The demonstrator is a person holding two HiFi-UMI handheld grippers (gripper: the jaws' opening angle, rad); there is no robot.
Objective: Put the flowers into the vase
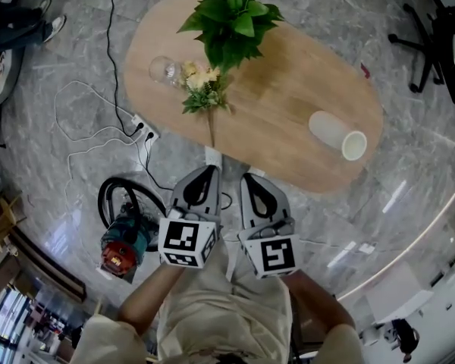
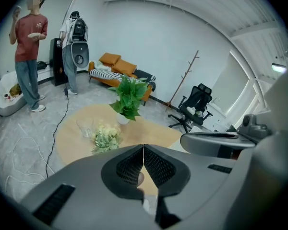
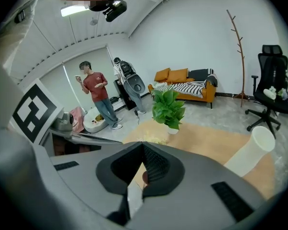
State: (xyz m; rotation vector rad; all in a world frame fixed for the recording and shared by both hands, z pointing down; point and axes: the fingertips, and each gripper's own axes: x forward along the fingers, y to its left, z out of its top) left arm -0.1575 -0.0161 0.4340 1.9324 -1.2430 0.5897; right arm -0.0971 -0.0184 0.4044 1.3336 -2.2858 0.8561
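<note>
Now, left gripper point(image 1: 210, 170) and right gripper point(image 1: 249, 179) hanging off the near edge of the table point(image 1: 288, 82), jaws together, empty, flowers point(image 1: 203, 91) lying by its left edge, white vase point(image 1: 335, 133) sitting at its right end.

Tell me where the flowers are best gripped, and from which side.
Probably the bare stem, coming from the near edge of the table: the flowers lie flat, stem pointing toward that edge, blooms at the far end.

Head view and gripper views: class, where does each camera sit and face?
Head view: on the head, looking down at the table; left gripper, right gripper, forearms show.
Left gripper view: on that gripper, facing the flowers; shut jaws show.
Right gripper view: on that gripper, facing the potted plant; shut jaws show.
Shared: potted plant.
</note>
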